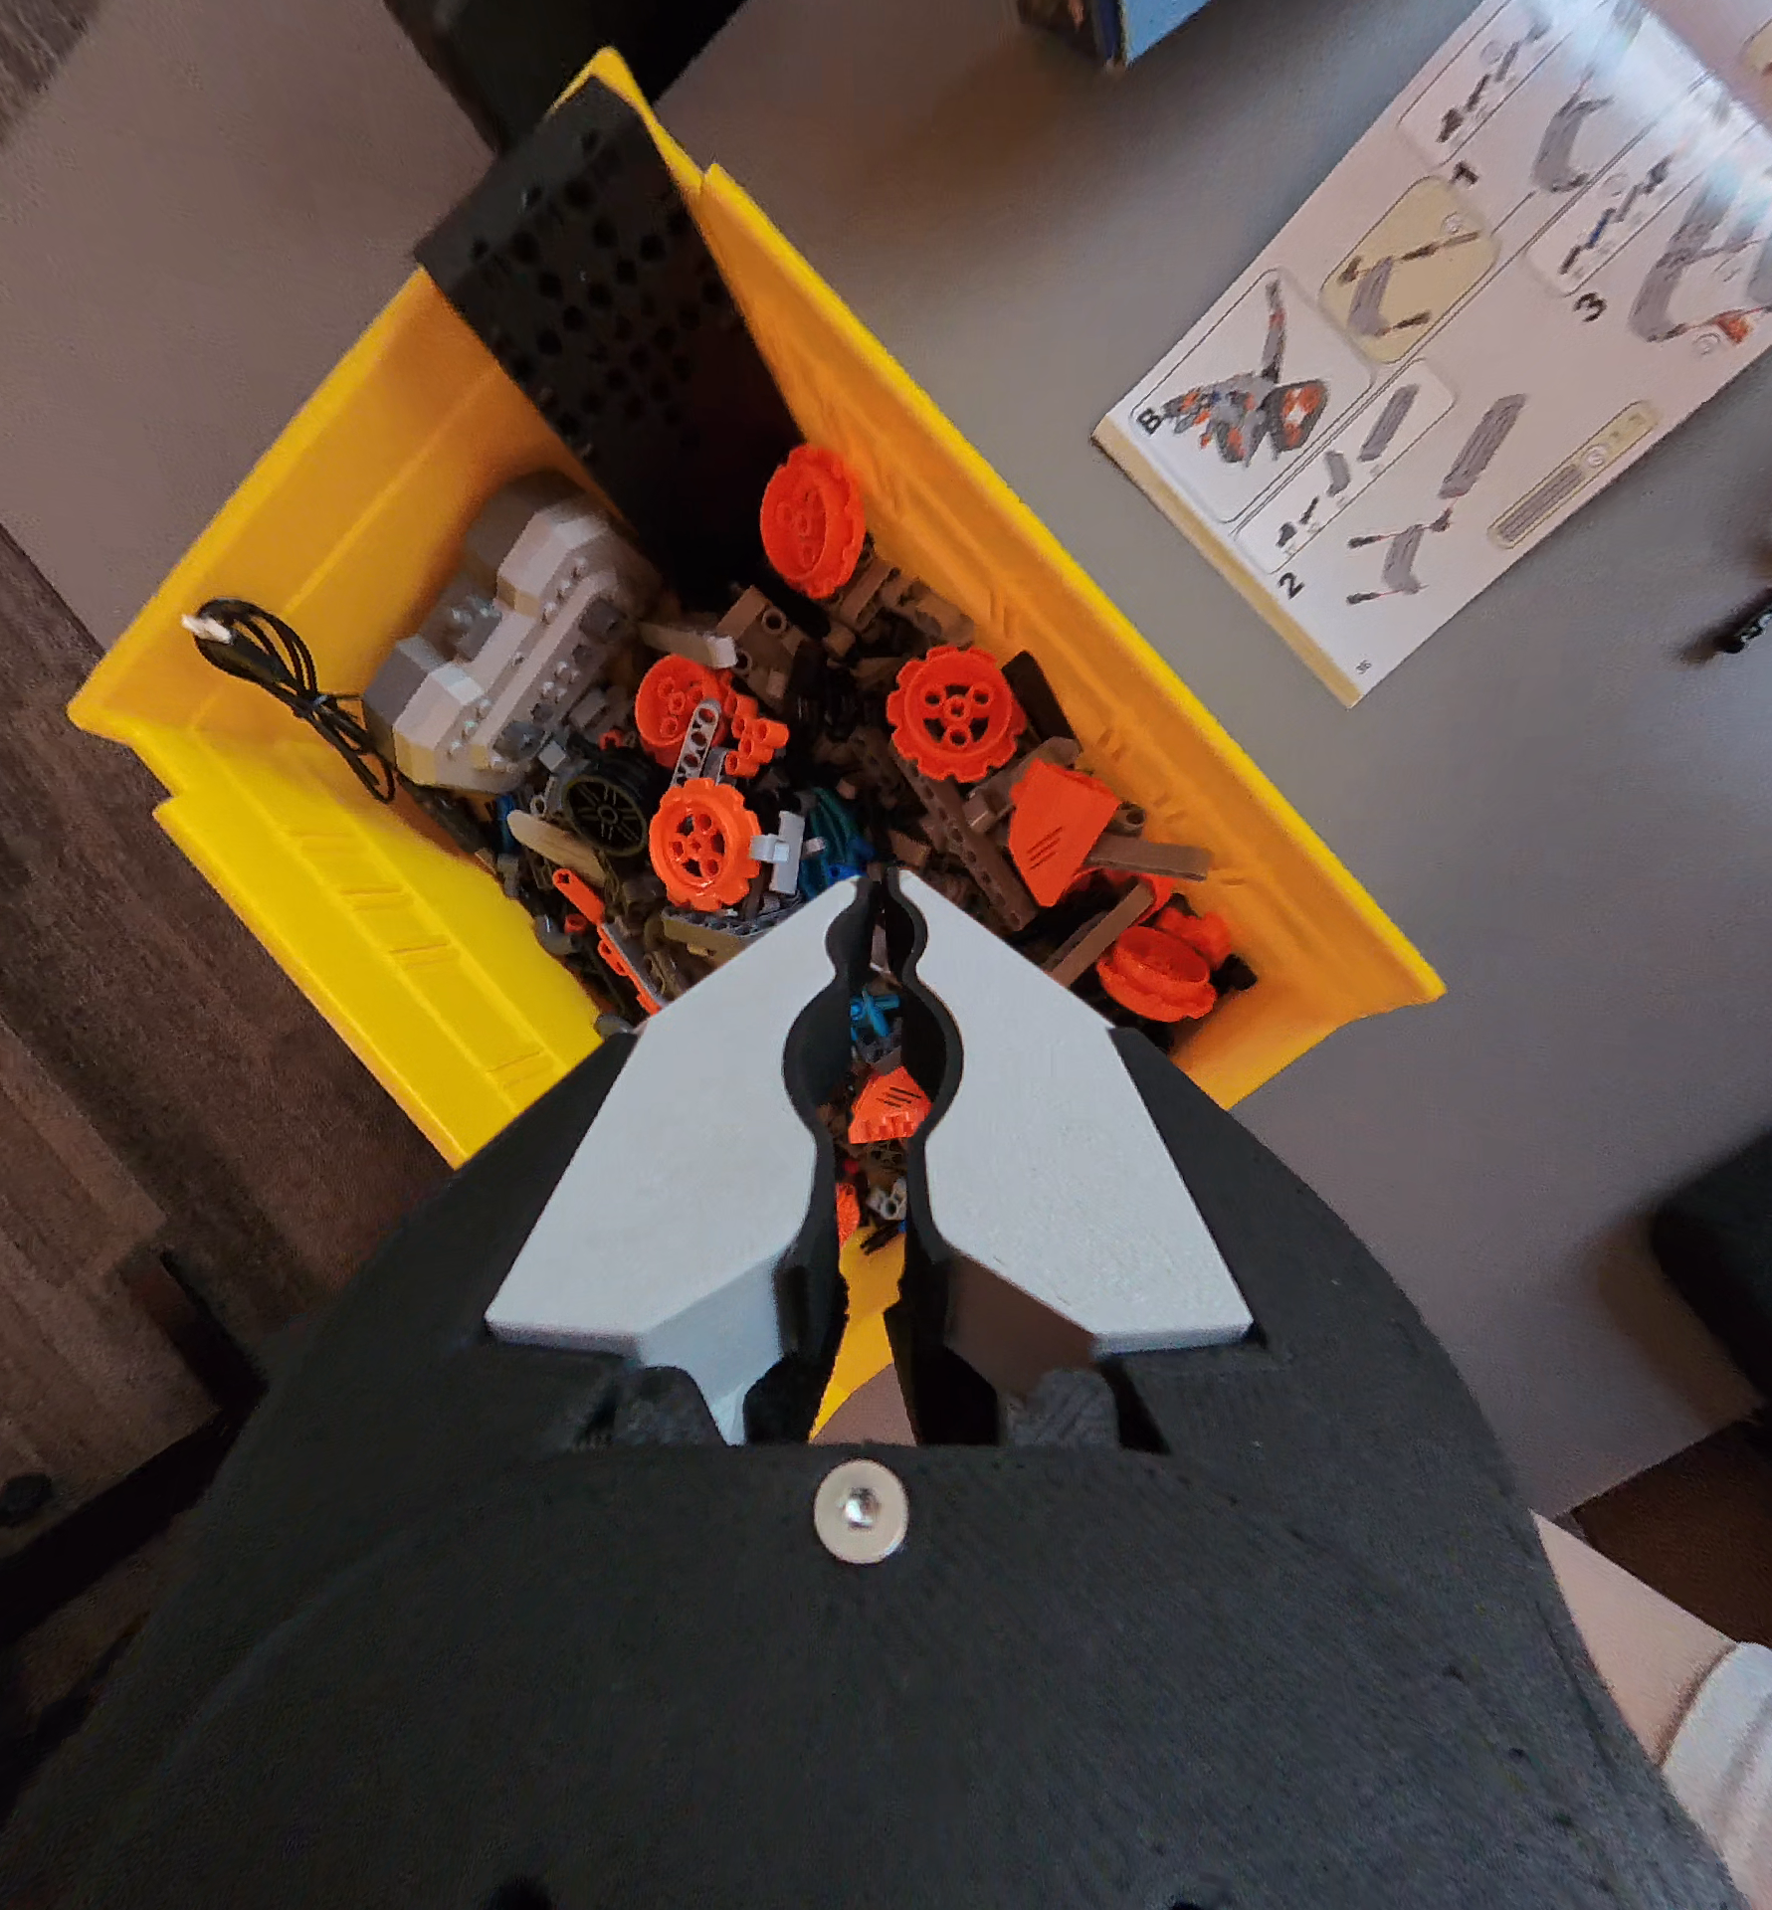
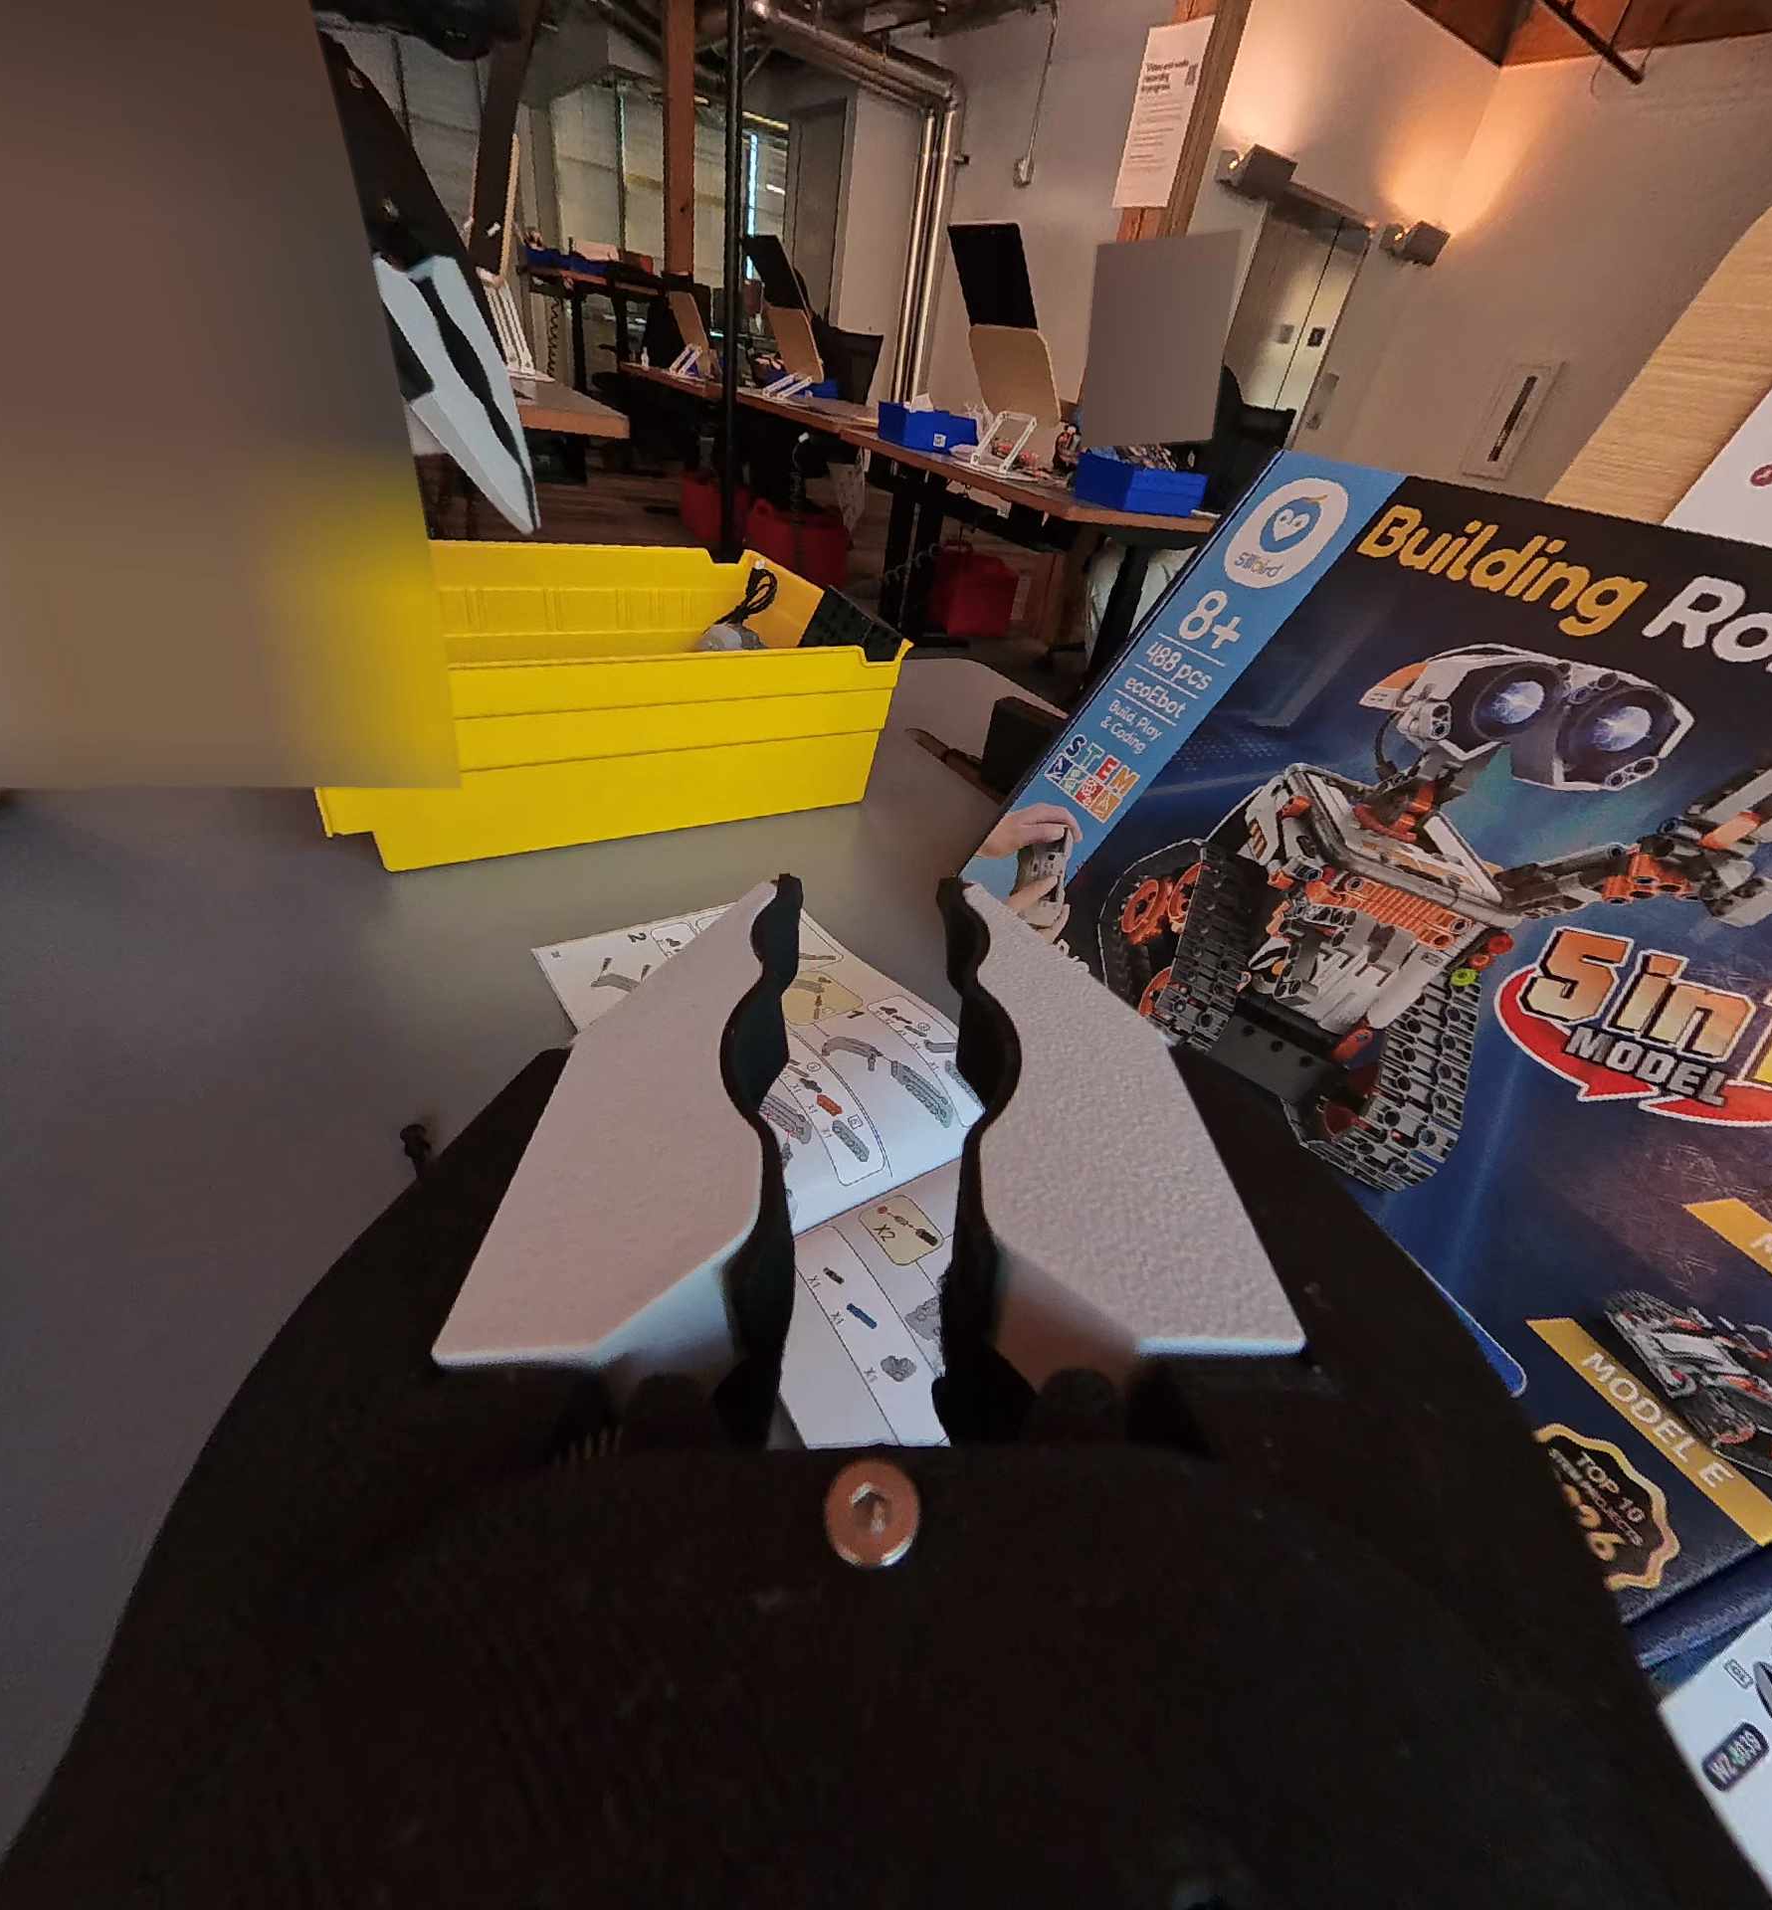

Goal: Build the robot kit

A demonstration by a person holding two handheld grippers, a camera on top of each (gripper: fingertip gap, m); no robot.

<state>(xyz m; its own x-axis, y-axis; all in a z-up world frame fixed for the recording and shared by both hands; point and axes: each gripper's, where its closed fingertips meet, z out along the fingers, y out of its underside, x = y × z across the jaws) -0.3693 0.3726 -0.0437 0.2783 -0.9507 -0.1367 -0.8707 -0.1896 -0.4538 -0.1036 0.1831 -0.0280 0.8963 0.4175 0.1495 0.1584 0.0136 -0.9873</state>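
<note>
We see a grey counter [image 2: 189, 982] in an open workshop room, with rows of desks and blue bins [image 2: 1135, 484] behind. A yellow bin [image 1: 365, 920] of orange wheels [image 1: 954, 713] and grey parts sits on it, an instruction sheet [image 1: 1429, 413] at two o'clock. Our left gripper [image 1: 881, 889] hangs over the bin, pointing down, jaws nearly closed and empty. Our right gripper [image 2: 866, 894] lies low over the sheet, jaws narrowly parted, a printed box [image 2: 1481, 930] at three o'clock.
</note>
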